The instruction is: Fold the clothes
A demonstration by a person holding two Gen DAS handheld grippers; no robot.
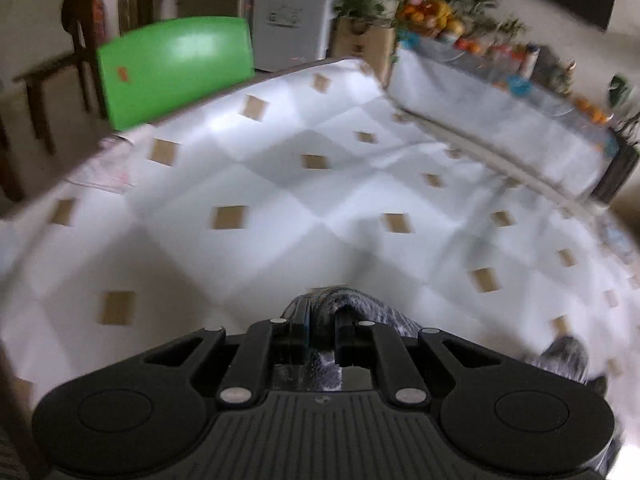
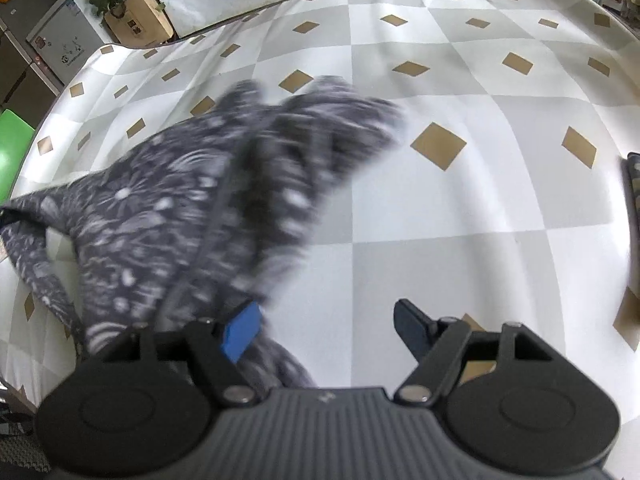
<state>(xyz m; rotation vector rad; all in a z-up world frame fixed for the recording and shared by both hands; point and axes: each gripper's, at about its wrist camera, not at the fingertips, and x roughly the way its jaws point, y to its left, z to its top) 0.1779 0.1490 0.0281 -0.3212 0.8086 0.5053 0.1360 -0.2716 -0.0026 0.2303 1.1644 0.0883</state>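
Over the checked tablecloth (image 2: 440, 60), left claw (image 1: 322, 320) pinching dark patterned garment (image 2: 180, 208), right claw (image 2: 328, 324) wide beside it.

I count one dark patterned garment (image 2: 168, 216) and one checked tablecloth (image 2: 460, 208). I see one green chair (image 1: 176, 68) and one white cabinet (image 1: 294, 16).

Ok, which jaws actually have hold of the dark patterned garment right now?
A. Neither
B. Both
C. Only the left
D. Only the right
C. The left gripper is shut with a fold of the dark patterned garment pinched between its jaws, while the right gripper stands open over the checked tablecloth, the garment lying beside one finger, not clamped.
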